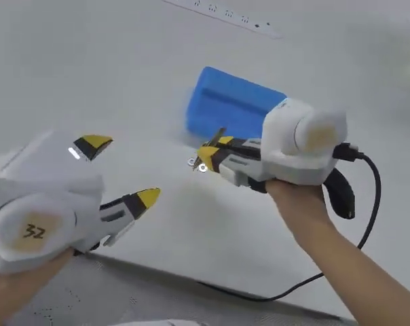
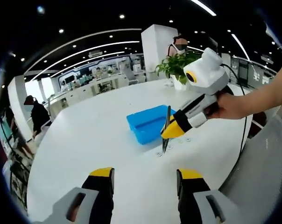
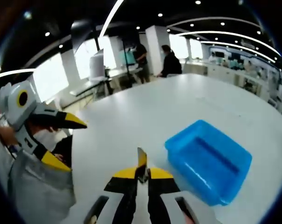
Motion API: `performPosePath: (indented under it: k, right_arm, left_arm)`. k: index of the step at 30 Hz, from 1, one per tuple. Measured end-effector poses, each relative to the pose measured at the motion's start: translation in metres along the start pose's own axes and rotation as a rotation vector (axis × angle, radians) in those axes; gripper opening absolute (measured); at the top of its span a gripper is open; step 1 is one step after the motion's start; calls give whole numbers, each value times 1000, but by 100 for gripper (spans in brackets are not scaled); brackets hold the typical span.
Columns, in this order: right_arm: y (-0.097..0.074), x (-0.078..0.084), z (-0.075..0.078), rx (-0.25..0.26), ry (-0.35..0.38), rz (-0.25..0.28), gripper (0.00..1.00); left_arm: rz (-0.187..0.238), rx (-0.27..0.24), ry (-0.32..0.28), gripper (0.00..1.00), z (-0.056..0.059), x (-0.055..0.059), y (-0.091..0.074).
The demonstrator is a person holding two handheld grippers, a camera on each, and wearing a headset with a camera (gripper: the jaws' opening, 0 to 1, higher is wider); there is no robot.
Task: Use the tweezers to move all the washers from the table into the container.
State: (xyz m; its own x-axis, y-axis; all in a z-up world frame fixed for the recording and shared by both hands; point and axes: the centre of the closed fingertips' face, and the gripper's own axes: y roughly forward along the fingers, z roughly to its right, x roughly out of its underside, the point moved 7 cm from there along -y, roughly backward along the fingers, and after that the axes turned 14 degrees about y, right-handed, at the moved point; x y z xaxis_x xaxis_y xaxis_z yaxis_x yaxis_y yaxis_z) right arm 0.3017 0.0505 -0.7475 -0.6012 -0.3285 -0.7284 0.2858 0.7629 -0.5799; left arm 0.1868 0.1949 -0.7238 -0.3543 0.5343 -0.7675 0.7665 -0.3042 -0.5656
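Head view: right gripper (image 1: 210,153), jaws pinching the tweezers (image 1: 217,136), holds their tips over washers (image 1: 202,167) on the surface (image 1: 123,81) just ahead, beside the blue container (image 1: 232,102), seemingly empty. Left gripper (image 1: 123,170) hovers, jaws spread. Early going, I'd say.

The container (image 1: 232,102) looks like smooth blue plastic; the table (image 1: 123,68) is matt white and smooth; the tweezers (image 2: 168,114) and washers (image 1: 202,168) gleam like metal.

Three views sharing the blue container (image 1: 232,105)
My head view looks down, close over the white table (image 1: 123,68); both gripper views sit low, facing across it from opposite sides.
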Motion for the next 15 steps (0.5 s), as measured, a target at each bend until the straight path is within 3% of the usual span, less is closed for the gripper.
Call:
performPosePath:
  k: [7,10,15]
  right_arm:
    - [10,0,1,8,17,-15,4]
    - [12,2,1,20,16,-24,5]
    - [13,2,1,31,-2,-22,5]
  left_arm:
    - [-21,-43,68,58,1,3,3]
    - [1,-48,71,59,0,1,1]
    - [2,-49,83,68,1,0,2]
